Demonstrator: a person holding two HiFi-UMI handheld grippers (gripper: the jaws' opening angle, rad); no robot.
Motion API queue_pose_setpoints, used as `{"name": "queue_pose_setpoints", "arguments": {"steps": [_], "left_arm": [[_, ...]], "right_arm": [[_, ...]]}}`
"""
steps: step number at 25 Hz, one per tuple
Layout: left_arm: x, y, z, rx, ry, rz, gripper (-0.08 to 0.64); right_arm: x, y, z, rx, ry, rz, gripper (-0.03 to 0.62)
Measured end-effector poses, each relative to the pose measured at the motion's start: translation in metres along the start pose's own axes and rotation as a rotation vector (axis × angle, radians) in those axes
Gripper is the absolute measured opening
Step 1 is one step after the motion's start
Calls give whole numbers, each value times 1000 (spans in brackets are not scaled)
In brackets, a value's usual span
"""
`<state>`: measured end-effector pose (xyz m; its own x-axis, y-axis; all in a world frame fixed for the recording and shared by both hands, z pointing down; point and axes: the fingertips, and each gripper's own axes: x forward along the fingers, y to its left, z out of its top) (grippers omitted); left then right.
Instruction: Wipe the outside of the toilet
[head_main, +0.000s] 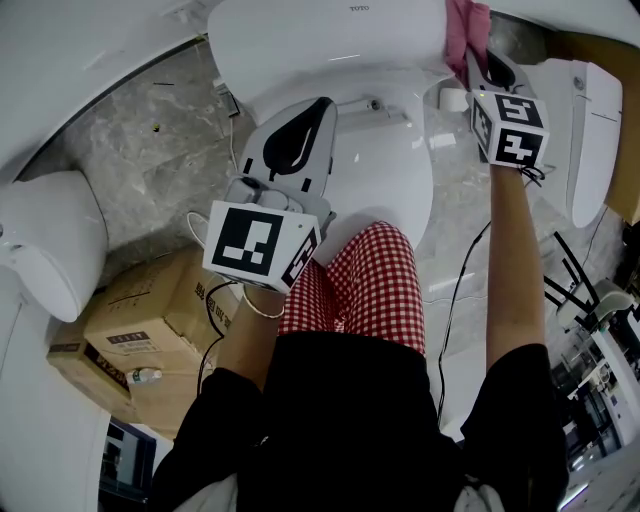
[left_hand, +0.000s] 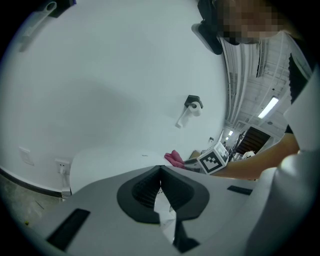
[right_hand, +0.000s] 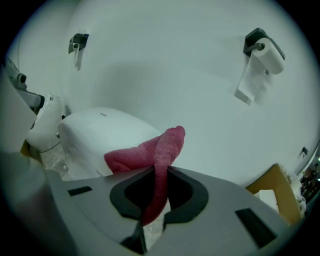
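Observation:
The white toilet stands ahead of me, its closed lid below the tank. My right gripper is shut on a pink cloth, which lies against the tank's upper right corner. In the right gripper view the cloth runs up from the closed jaws and drapes over the toilet. My left gripper hovers over the left of the lid, shut with nothing in it. The left gripper view shows its jaws closed, with the tank, the cloth and the right gripper's marker cube beyond.
Cardboard boxes sit on the marble floor at lower left, beside another white toilet. A further white fixture stands at right. Cables trail on the floor. A toilet paper holder hangs on the wall. A red checked leg is below the bowl.

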<state>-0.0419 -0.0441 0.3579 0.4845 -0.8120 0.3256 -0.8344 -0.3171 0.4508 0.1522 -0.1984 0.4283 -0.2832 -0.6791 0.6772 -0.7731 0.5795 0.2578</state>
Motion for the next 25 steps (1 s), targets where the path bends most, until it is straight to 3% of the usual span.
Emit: {"name": "queue_pose_setpoints", "arguments": {"steps": [4,8,14,19,25], "left_arm": [[-2,1,0,-2,1,1,9],[-3,1,-2,-2,2,1,9],[-6,-2,-7,-16,8,0,9],[-8,-5,-11,-15,12,-4,9],[-14,-10,-7,4,7,-16,9]], "right_arm": [[-1,1,-1,24,11,2,54],[0,-5,-7,132,13,13,54],[2,-9,-11,91,10,-24,54],[4,-18,-22,165,11,-34,54],[-1,-32,-62,232,114,-111,54]]}}
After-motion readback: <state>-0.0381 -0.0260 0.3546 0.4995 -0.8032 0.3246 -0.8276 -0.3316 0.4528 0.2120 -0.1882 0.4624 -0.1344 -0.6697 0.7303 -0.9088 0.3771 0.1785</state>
